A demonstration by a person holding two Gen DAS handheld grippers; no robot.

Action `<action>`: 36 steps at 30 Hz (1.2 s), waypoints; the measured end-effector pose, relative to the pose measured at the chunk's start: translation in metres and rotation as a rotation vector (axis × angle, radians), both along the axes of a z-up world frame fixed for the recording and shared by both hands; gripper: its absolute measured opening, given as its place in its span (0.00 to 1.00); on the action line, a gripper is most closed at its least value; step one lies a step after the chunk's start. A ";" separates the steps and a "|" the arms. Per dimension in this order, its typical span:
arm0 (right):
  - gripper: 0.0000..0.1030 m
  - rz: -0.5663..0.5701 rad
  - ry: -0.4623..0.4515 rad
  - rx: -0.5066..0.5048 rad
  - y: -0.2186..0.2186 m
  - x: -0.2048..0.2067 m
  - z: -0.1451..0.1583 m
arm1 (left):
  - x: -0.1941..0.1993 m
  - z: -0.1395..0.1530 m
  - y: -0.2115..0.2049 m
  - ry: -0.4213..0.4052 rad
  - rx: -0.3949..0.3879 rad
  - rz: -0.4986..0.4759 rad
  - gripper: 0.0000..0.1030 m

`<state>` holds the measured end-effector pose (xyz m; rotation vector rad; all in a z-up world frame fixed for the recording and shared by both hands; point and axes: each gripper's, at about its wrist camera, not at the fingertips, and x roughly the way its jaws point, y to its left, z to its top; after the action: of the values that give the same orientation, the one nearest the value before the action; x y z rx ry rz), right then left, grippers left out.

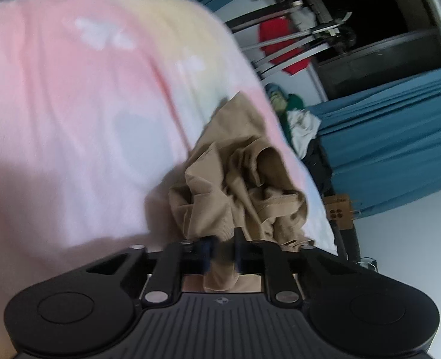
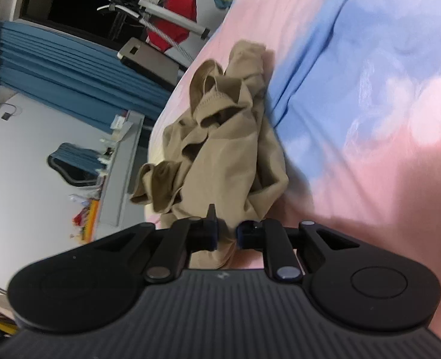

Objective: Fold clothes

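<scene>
Tan garment [image 1: 235,185] lies crumpled on the pink-and-blue bedsheet [image 1: 71,119], directly ahead of both grippers. Left gripper [image 1: 223,249] is nearly closed, pinching a fold of its near edge; right gripper [image 2: 227,233] likewise, fabric bunched between the fingers. Probably a two-point hold to lift and shake it open before folding. Cloth is thin, ribbed, with stitched hems, heavily wadded; shape unreadable.
</scene>
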<state>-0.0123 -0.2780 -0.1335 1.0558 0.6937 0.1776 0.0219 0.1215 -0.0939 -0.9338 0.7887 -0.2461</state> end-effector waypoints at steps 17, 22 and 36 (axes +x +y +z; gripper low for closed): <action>0.13 -0.033 -0.031 0.085 -0.007 -0.093 0.065 | -0.113 0.089 0.016 -0.044 -0.078 0.008 0.10; 0.13 -0.055 0.032 0.125 -0.005 -0.127 0.061 | -0.137 0.083 0.025 0.043 -0.129 0.013 0.10; 0.15 -0.188 0.130 0.340 -0.023 -0.014 0.065 | 0.002 0.093 0.005 0.103 -0.217 0.078 0.13</action>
<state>-0.0258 -0.3010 -0.0685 1.4611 0.6912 0.0650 0.0242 0.1262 -0.0006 -1.1867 0.8292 -0.2199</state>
